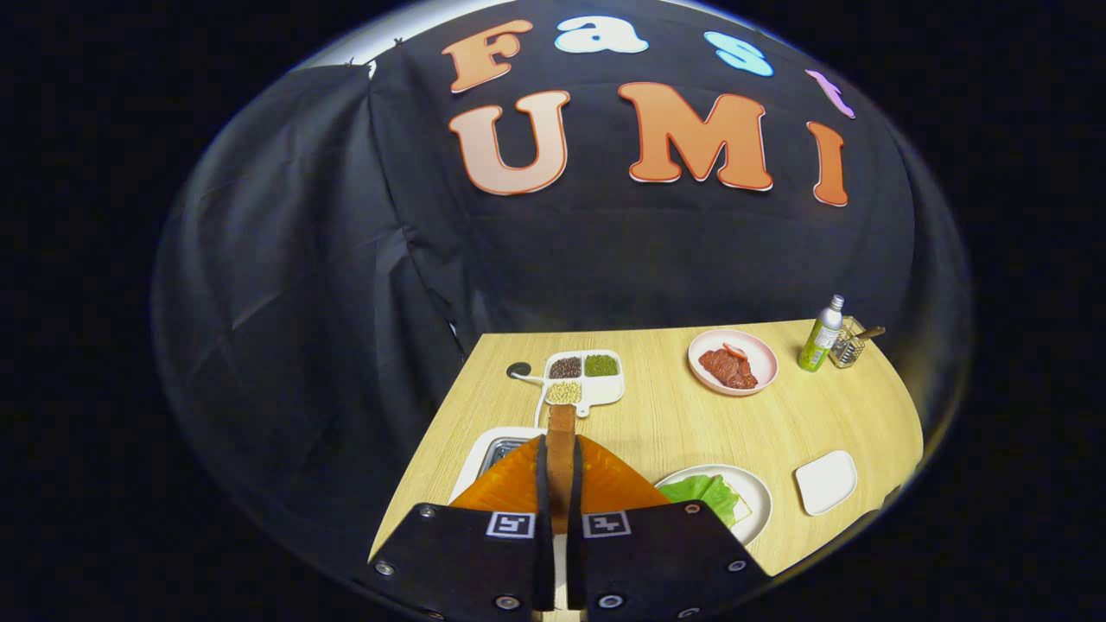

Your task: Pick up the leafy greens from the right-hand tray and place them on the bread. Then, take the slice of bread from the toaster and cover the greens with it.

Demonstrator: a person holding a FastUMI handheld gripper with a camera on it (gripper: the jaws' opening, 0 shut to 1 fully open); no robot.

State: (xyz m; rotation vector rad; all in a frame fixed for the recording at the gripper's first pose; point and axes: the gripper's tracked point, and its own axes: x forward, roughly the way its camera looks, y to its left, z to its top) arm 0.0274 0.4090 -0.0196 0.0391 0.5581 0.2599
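My gripper (560, 449) is shut on a slice of bread (560, 423), which I see edge-on as a brown strip held upright between the two fingers and sticking out beyond their tips. It hangs above the table, over the white toaster (494, 453), whose metal top shows just left of the fingers. To the right of the fingers a white plate (760, 501) holds the leafy greens (704, 492). They lie on a slice of bread whose pale edge (743, 510) peeks out from under them.
A small white tray (827, 481) sits right of the plate. Farther back are a divided dish of beans (583, 377), a pink plate with meat (733, 363), a green bottle (821, 333) and a glass holder (849, 343). The table's left edge runs close to the toaster.
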